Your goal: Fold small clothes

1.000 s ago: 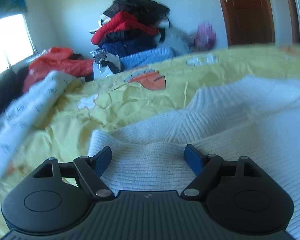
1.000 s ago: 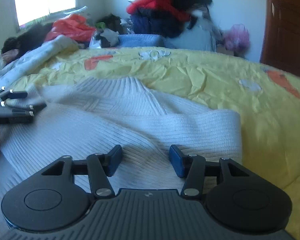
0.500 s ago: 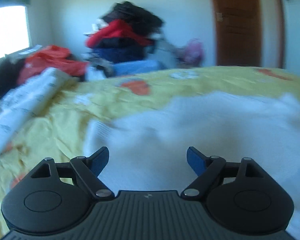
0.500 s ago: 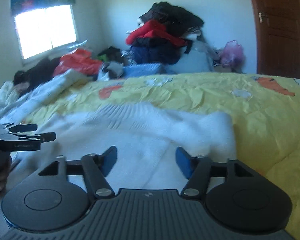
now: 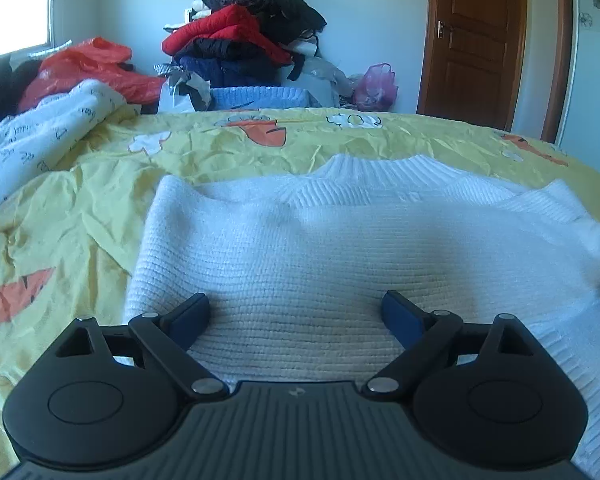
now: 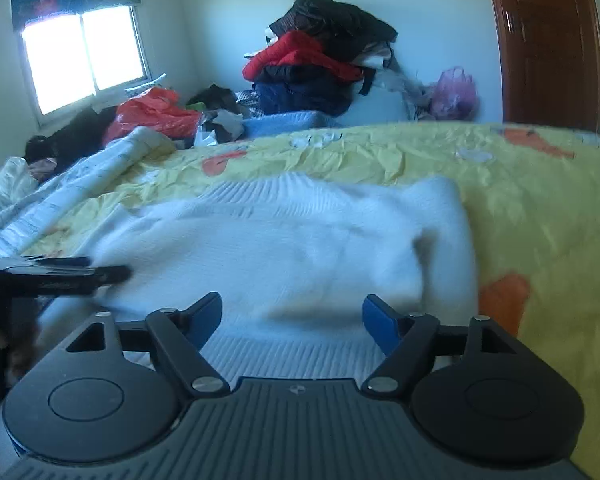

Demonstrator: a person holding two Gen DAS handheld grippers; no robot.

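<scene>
Left wrist view: the left gripper point(image 5: 296, 312) hovers over the white ribbed-knit sweater point(image 5: 340, 240), which lies flat on the yellow carrot-print bedspread point(image 5: 80, 216) near its front edge. Jaws opening, nothing pinched.

Right wrist view: the right gripper point(image 6: 292, 316) has its jaws opening, clear of the sweater point(image 6: 280, 248). The knit looks soft, light and limp; grasp at the ribbed hem or folded side edge.

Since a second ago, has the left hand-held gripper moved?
Yes. The left hand-held gripper has drawn back toward the near hem: more white sweater shows ahead, and the wooden door has come fully into view. Its jaws are opening, pinching nothing.
</scene>
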